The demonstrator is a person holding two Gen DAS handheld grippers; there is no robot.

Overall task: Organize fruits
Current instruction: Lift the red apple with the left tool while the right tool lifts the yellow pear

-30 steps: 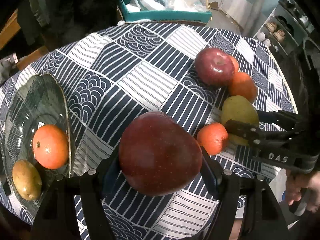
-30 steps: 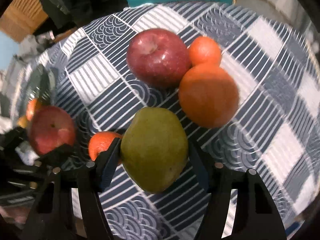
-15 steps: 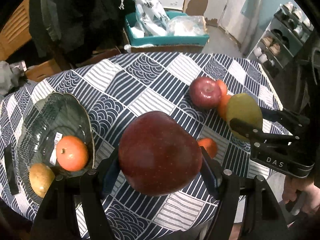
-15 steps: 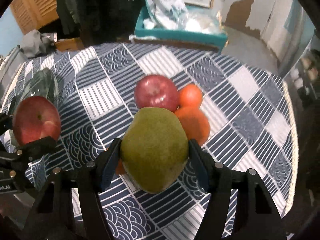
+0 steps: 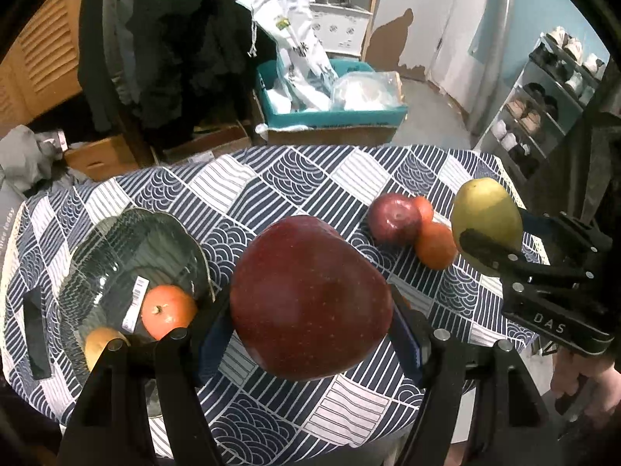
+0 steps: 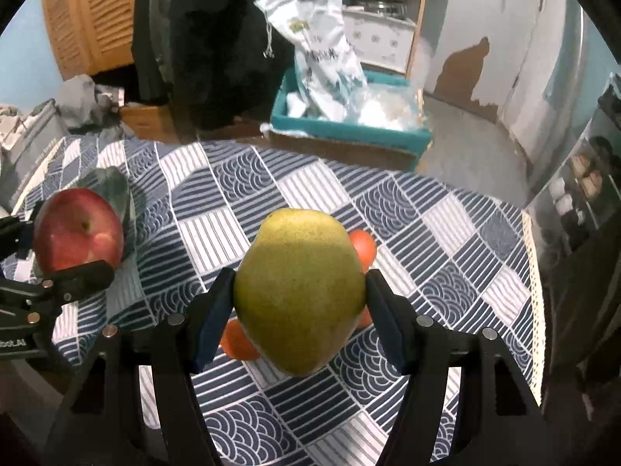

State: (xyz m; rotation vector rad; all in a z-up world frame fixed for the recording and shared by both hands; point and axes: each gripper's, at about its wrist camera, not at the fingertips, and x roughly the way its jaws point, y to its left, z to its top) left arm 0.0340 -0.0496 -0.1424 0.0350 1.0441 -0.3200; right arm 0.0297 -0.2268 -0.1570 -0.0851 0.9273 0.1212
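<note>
My left gripper is shut on a large red apple and holds it well above the patterned table. My right gripper is shut on a green pear, also raised; the pear shows at the right of the left wrist view. A dark glass bowl at the table's left holds an orange and a yellowish fruit. A second red apple and two oranges lie together on the table's right. In the right wrist view, oranges peek out behind the pear.
The table wears a blue and white patterned cloth. A teal box with bags stands on the floor beyond it. A shoe rack is at the far right. A dark strip lies left of the bowl.
Both grippers have risen away from the table with their fruits, so the table and room look smaller and farther. The pear left the tabletop cluster.
</note>
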